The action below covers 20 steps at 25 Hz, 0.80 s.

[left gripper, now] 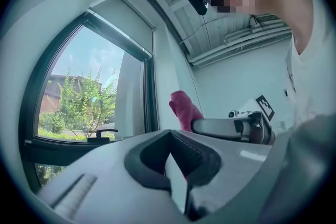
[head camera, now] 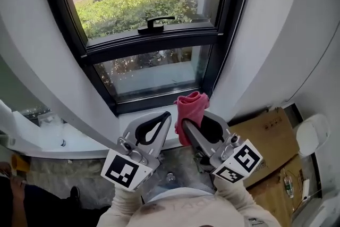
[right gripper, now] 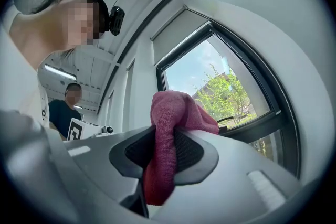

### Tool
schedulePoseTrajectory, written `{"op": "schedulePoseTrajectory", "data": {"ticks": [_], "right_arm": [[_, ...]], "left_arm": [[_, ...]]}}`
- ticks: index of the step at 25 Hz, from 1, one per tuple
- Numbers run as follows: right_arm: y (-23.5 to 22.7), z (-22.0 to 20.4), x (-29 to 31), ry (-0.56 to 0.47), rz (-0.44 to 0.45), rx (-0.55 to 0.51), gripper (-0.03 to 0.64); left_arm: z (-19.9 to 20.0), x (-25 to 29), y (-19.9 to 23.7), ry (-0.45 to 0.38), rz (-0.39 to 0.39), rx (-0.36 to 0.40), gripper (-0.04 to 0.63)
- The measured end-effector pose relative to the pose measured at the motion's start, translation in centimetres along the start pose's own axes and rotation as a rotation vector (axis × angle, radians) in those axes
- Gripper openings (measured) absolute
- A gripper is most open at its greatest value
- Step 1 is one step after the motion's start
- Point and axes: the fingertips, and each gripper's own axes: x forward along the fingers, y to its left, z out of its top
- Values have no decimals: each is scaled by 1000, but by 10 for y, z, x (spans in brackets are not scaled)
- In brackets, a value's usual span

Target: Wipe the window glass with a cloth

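A dark-framed window (head camera: 154,69) with a black handle (head camera: 155,23) faces me, its lower glass pane (head camera: 159,70) just ahead of both grippers. My right gripper (head camera: 185,124) is shut on a red cloth (head camera: 190,109), which bunches up above its jaws (right gripper: 170,115) and hangs down between them. It points at the lower pane's right corner, a little short of the glass. My left gripper (head camera: 166,117) sits beside it to the left, shut with nothing between its fingers (left gripper: 176,157). In the left gripper view the cloth (left gripper: 184,108) shows beyond the jaws.
A white sill (head camera: 64,138) runs under the window to the left. Flattened cardboard (head camera: 268,138) lies on the floor at the right, next to a white object (head camera: 313,133). A second person (right gripper: 65,107) stands behind in the room. Curved white walls flank the window.
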Motion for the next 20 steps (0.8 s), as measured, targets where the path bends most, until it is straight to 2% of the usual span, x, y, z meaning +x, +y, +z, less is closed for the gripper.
{"op": "schedulePoseTrajectory", "data": {"ticks": [9,15,20], "right_arm": [[-23,-14,50,42,-24,-11,114],[-49,-19,76,31,-4,9,114],[-80,-17,92,26,10,17,114]], "left_arm": [[-17,11,59,-29,5,-75,0],[-27,28,87,-4,28,-65,0],[-32,63,103,17,23,-49,0]]}}
